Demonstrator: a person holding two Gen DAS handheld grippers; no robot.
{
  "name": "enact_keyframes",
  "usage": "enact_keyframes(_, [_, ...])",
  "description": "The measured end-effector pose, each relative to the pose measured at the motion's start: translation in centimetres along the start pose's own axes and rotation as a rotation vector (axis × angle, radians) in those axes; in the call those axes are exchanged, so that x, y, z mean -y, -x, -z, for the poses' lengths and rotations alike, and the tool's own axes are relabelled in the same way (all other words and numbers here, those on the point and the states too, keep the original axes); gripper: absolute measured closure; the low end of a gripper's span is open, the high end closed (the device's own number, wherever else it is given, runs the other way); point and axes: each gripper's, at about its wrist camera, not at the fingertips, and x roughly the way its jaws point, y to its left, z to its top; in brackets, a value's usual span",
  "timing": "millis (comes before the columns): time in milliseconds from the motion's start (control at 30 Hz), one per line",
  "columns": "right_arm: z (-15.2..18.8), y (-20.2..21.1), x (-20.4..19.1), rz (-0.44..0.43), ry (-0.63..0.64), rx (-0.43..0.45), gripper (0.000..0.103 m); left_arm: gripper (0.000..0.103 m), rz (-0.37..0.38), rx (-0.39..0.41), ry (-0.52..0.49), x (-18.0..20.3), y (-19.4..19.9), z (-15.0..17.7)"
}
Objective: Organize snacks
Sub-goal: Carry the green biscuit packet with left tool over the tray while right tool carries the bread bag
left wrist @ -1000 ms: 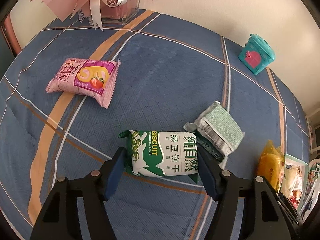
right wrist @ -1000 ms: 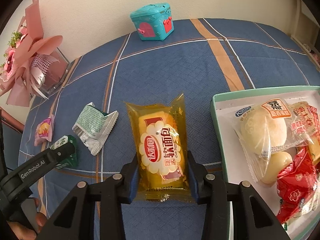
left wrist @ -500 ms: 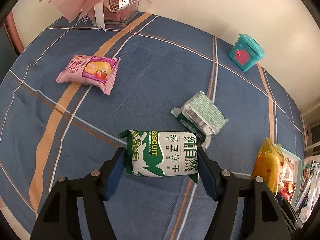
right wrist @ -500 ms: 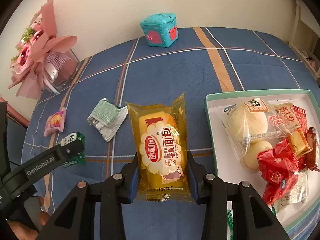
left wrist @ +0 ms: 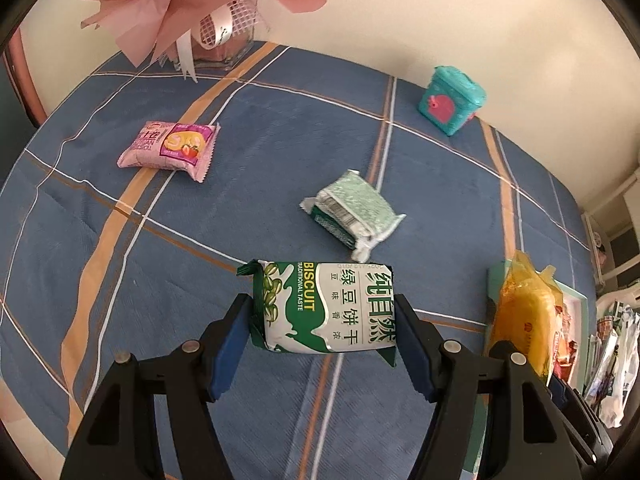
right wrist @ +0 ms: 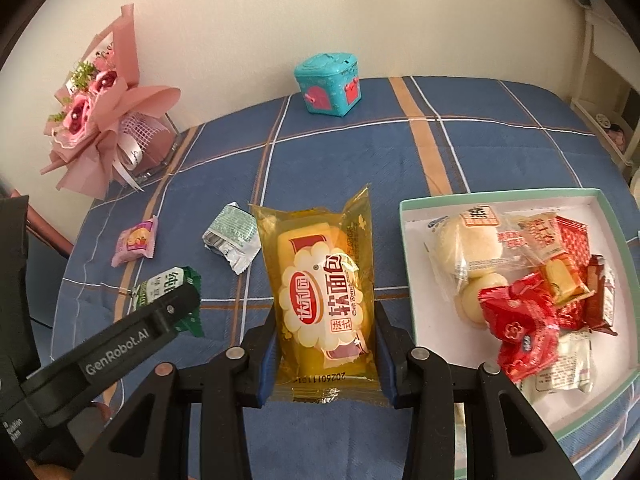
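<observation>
Two grippers each hold a snack above a table covered by a blue plaid cloth (right wrist: 340, 152). At the far left, against the wall, a pink bouquet (right wrist: 100, 120) stands in a clear vase. Nearer, on the cloth, lies a pink cake packet (left wrist: 170, 148), alone and well apart from the rest. To its right, the left gripper (left wrist: 322, 328) is clenched on a green and white biscuit packet (left wrist: 324, 306), its blue pads pressing the packet's two ends; the packet sits crosswise between them, lifted clear of the cloth. In the right wrist view the same packet shows only partly behind the left gripper's black finger. Just beyond it on the cloth rests a pale green packet (left wrist: 354, 208), lying tilted with its crimped end toward the near side. Farther back, near the wall, a teal toy box (right wrist: 328, 84) with pink doors stands upright. Right of the pale green packet, the right gripper (right wrist: 326, 344) grasps a yellow soft bread packet (right wrist: 324, 292) by its long sides, the packet pointing away from the camera and held above the cloth. At the near right sits a white tray (right wrist: 420, 320) with a green rim, holding round pale buns in clear wrap, red packets and other small wrapped snacks piled together.
</observation>
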Motion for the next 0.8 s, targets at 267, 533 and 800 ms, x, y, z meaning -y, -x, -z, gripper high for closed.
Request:
enact_keyframes(267, [0.1,1.2,1.9,0.003,-0.033,-0.001,0.06,0.033,0.013,0.014,-0.028,1.8,1.1,1.2])
enact_keyframes(533, [-0.5,2.7,4.5,0.011,-0.073,0.024,0.06,0.033,0.038,-0.013,-0.047,4.0,0.7,1.9])
enact_keyframes(800, [-1.4,3.7,8.6,0.026,-0.141,0.037,0.06,0.033,0.042,-0.022,-0.151,8.7,0.5,3.4])
